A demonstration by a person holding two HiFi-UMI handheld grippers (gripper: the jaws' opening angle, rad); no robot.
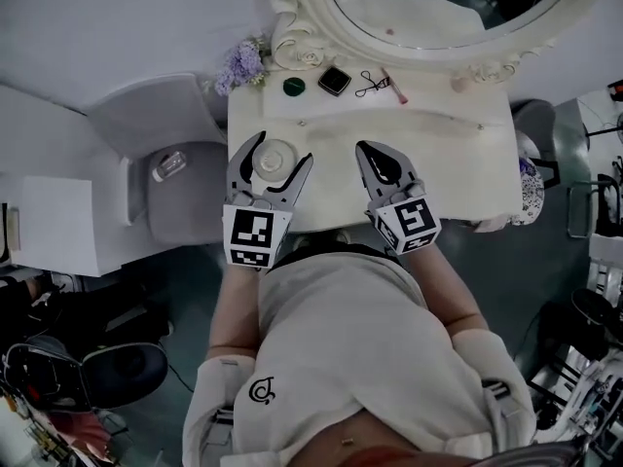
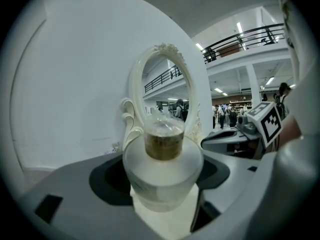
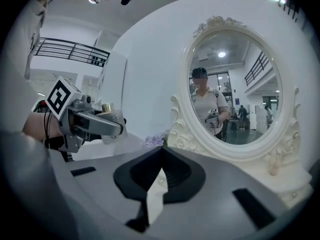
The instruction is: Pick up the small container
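Vanity table (image 1: 458, 163) against white wall (image 2: 75, 84)

Dimly, evenly lit from overhead in head view, with faint soft shadows. Heavily barrel-distorted and vignetted black at corners in both gripper views. Lit brightest by ceiling strips (image 2: 239, 27). Blurred close up, sharper farther off.

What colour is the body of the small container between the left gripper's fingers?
The small container is frosted white; left gripper view shows it best.
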